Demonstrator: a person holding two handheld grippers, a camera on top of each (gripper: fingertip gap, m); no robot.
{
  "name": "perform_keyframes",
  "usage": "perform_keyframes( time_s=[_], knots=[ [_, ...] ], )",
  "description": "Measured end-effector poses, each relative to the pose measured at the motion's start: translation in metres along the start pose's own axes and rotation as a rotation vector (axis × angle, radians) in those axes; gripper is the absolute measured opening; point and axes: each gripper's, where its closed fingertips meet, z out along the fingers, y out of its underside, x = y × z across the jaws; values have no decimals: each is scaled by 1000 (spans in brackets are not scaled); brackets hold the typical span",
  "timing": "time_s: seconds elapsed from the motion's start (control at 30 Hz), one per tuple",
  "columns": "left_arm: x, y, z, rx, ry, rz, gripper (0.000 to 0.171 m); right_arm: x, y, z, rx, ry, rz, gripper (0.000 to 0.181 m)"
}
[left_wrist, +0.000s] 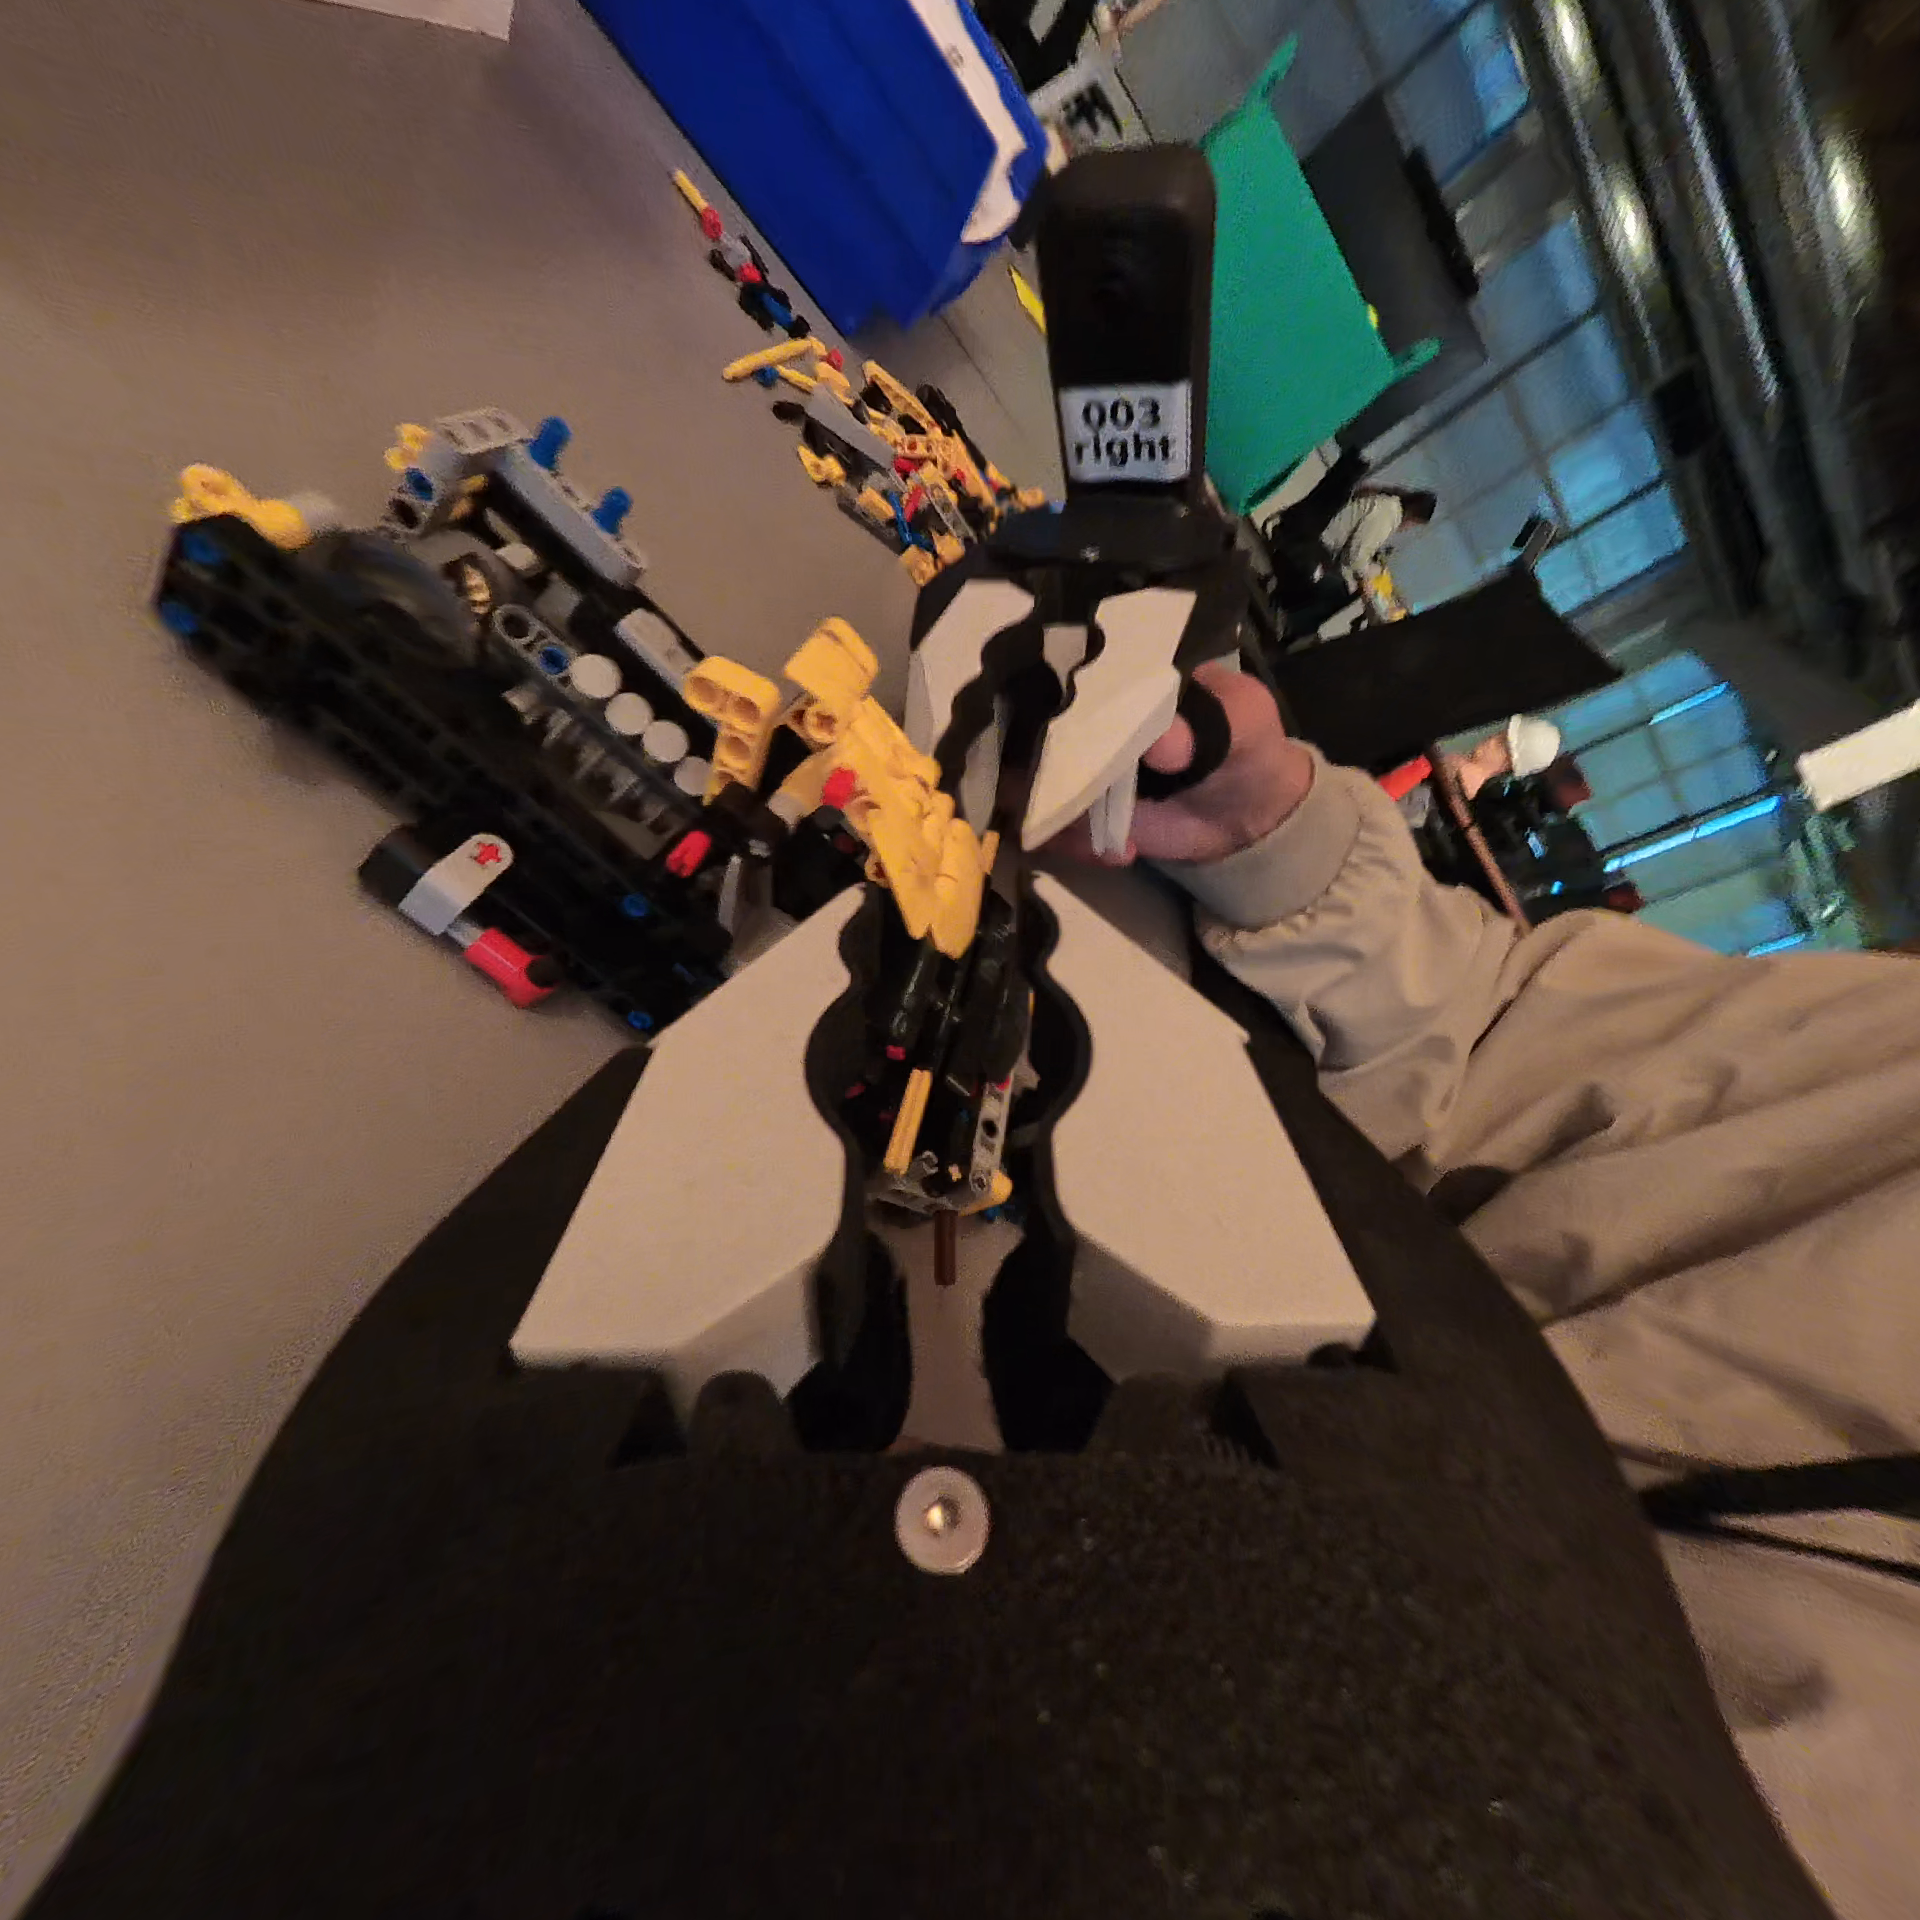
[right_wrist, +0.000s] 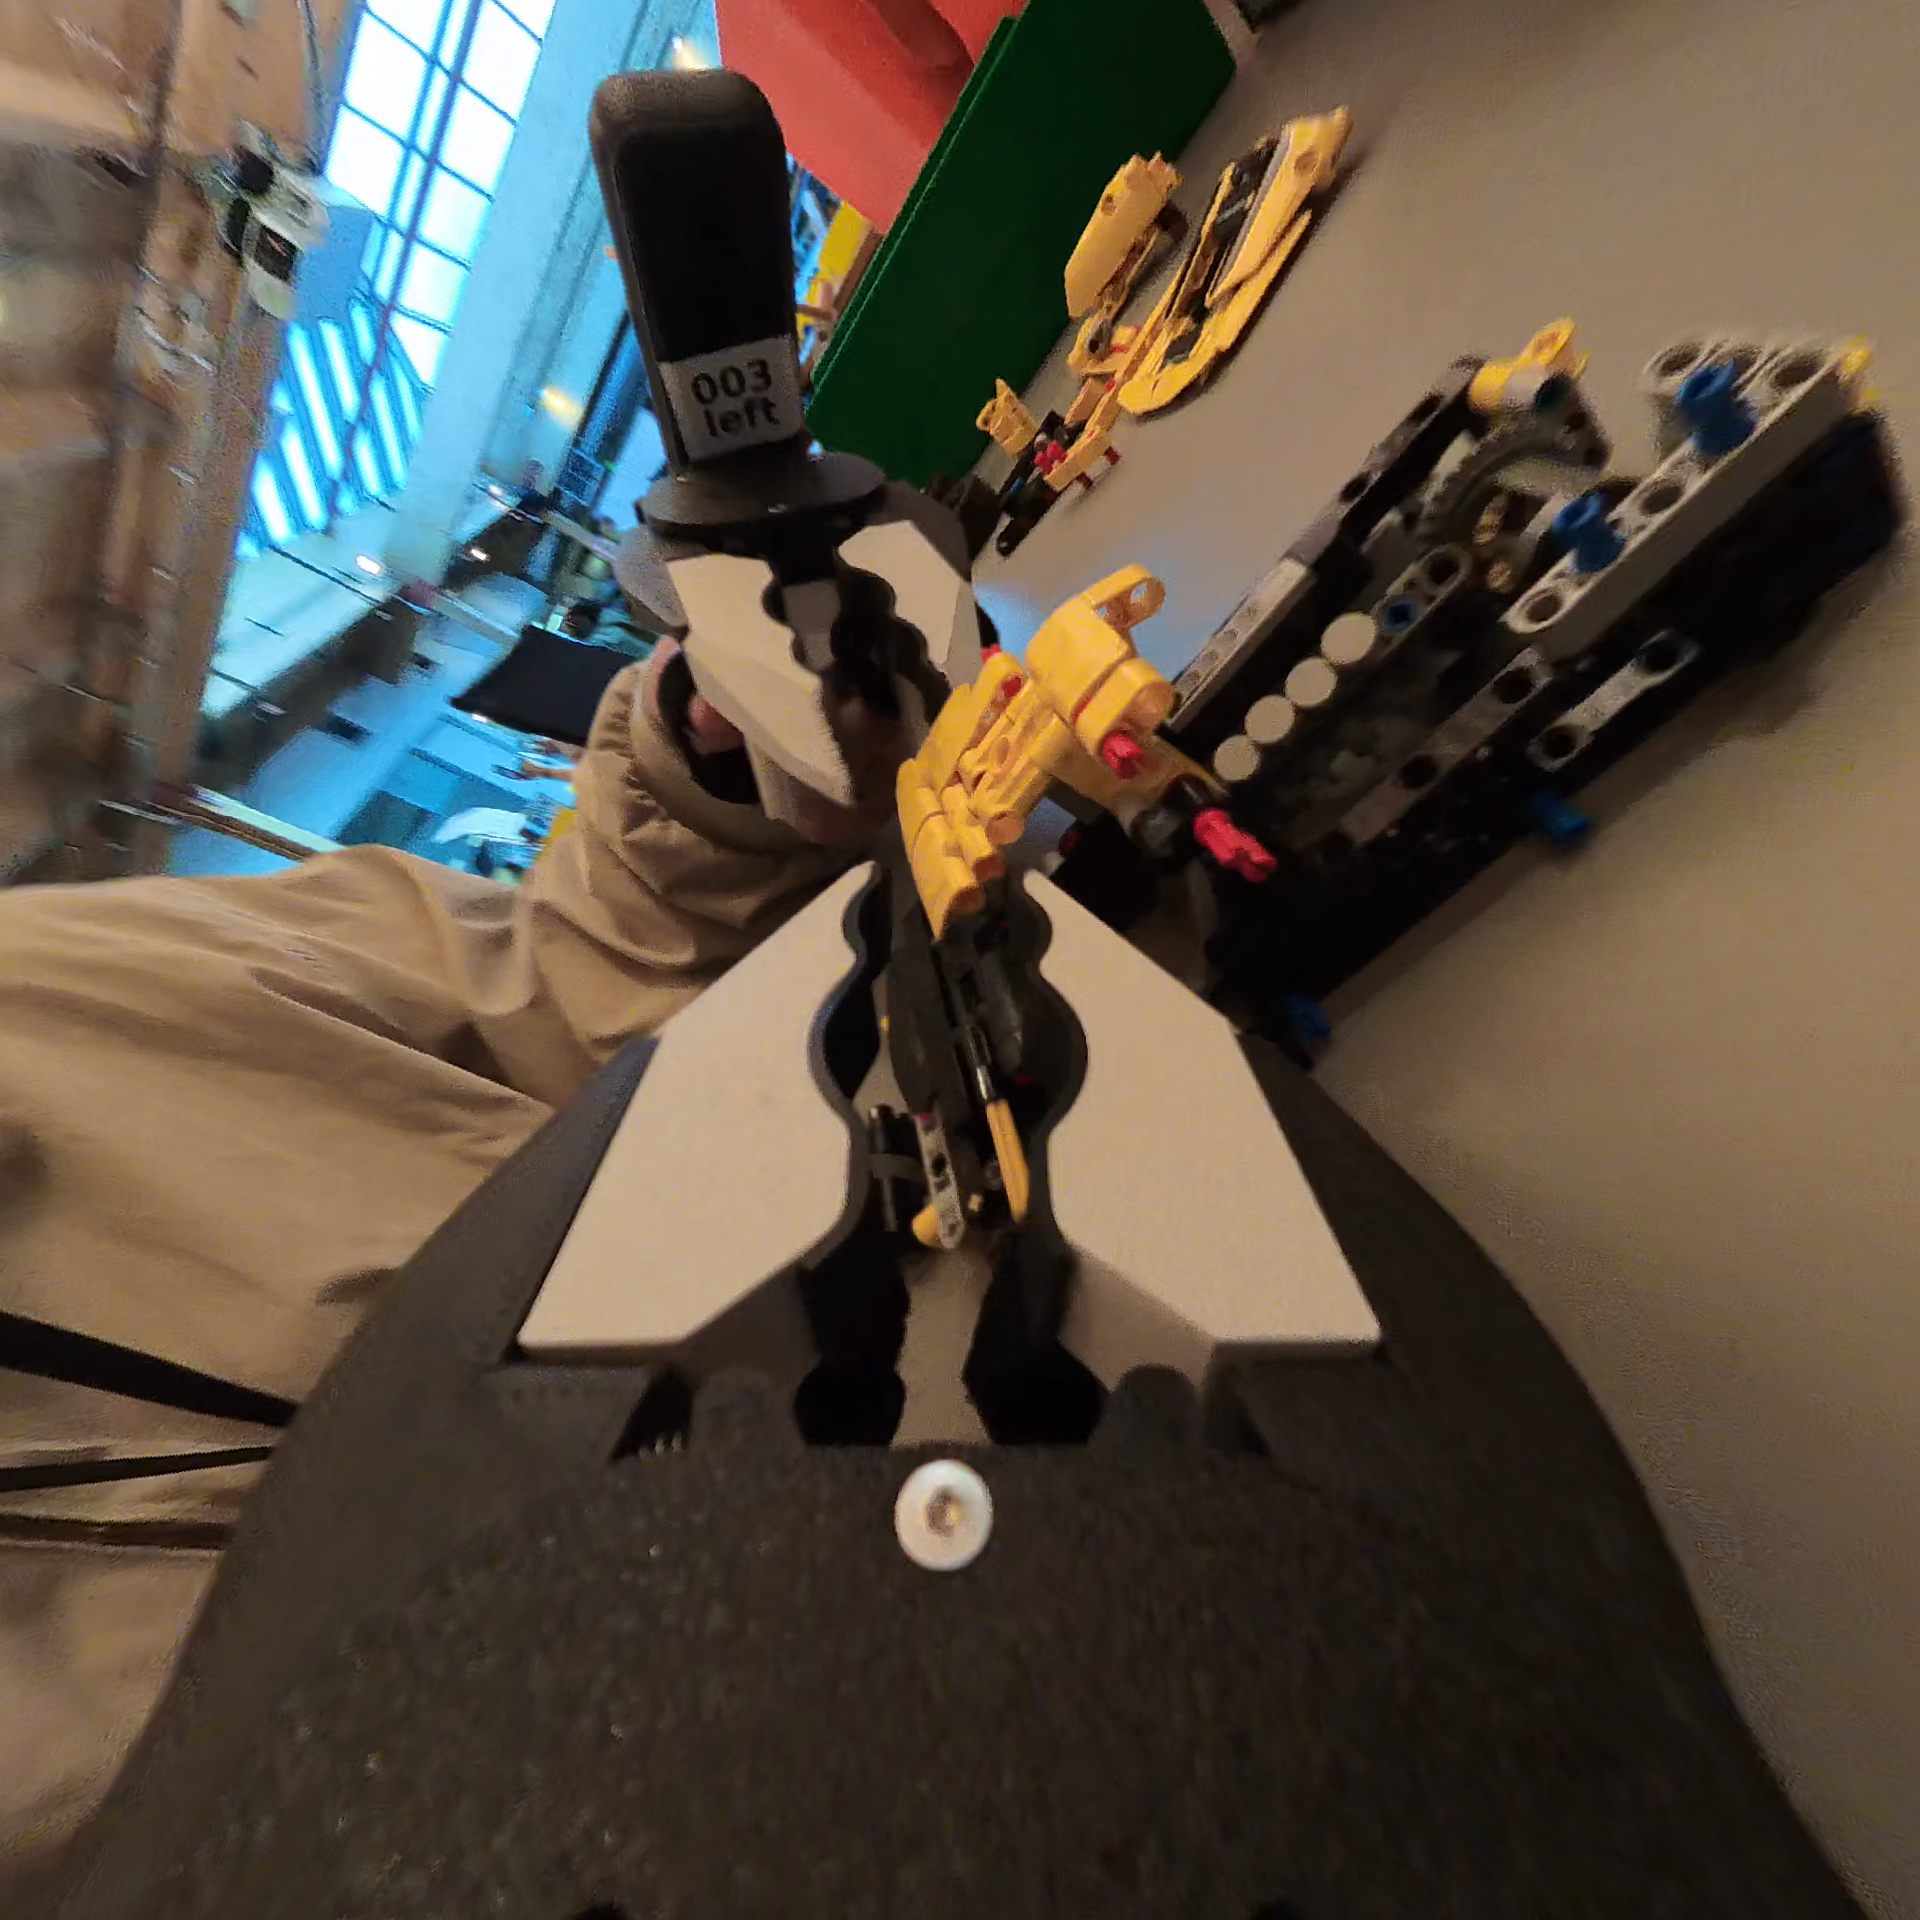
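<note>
My left gripper (left_wrist: 940, 904) is shut on a yellow and black brick assembly (left_wrist: 914, 821), whose black stem runs back between the fingers. My right gripper (right_wrist: 951, 883) is shut on the same assembly (right_wrist: 1039, 717) from the other side. Each gripper shows in the other's view, facing it closely: the right one in the left wrist view (left_wrist: 1023, 727), the left one in the right wrist view (right_wrist: 842, 675). The assembly is held above the grey table, just in front of a large black and grey brick chassis (left_wrist: 457, 665) (right_wrist: 1507, 644).
A blue bin (left_wrist: 831, 135), a green plate (left_wrist: 1288, 312) (right_wrist: 997, 239) and a red bin (right_wrist: 852, 73) stand at the table's far side. Loose yellow parts (left_wrist: 894, 447) and yellow body panels (right_wrist: 1205, 270) lie there. A small red, white and black piece (left_wrist: 457, 894) lies beside the chassis. Beige sleeves (left_wrist: 1455, 1039) (right_wrist: 312, 987) flank the views. The grippers are tip to tip, or close to it.
</note>
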Motion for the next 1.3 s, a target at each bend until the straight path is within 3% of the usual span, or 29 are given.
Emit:
perform_keyframes(
  time_s=[0.1, 0.3, 0.43, 0.73, 0.8, 0.83, 0.9, 0.93, 1.13, 1.23, 1.3],
  knots=[
    [-8, -3, 2, 31, 7, -73, 11, -3, 2, 8, -14, -75, 105, 23],
    [-6, 0, 14, 24, -5, -42, 12, 2, -3, 11, 21, -120, 266, 7],
    [-3, 2, 14, 18, 69, -118, 10, -1, -1, 9, 16, -131, 241, 6],
    [-1, 11, 5, -68, 133, -94, 7, -3, 6, 15, -25, -116, 211, 7],
    [-16, 1, -10, -3, 80, -125, 6, 1, 4, 9, -10, -98, 229, 6],
    [-33, -12, -33, 78, 27, -137, 6, 5, 1, -1, 20, -95, 236, 6],
    [-41, -34, -78, 218, 54, -167, 5, 9, -6, -14, 82, -92, 264, 5],
    [-39, -34, -81, 209, 42, -120, 6, 5, -5, -11, 75, -106, 253, 5],
    [25, -16, -26, 113, 187, 68, 7, -4, 12, 6, -52, -92, 159, 9],
    [27, -12, -18, 77, 92, 193, 7, -5, 16, -5, -86, -24, 87, 27],
    [36, -16, -15, 110, 102, 233, 7, -6, 10, -18, -72, 30, 42, 31]
  ],
)
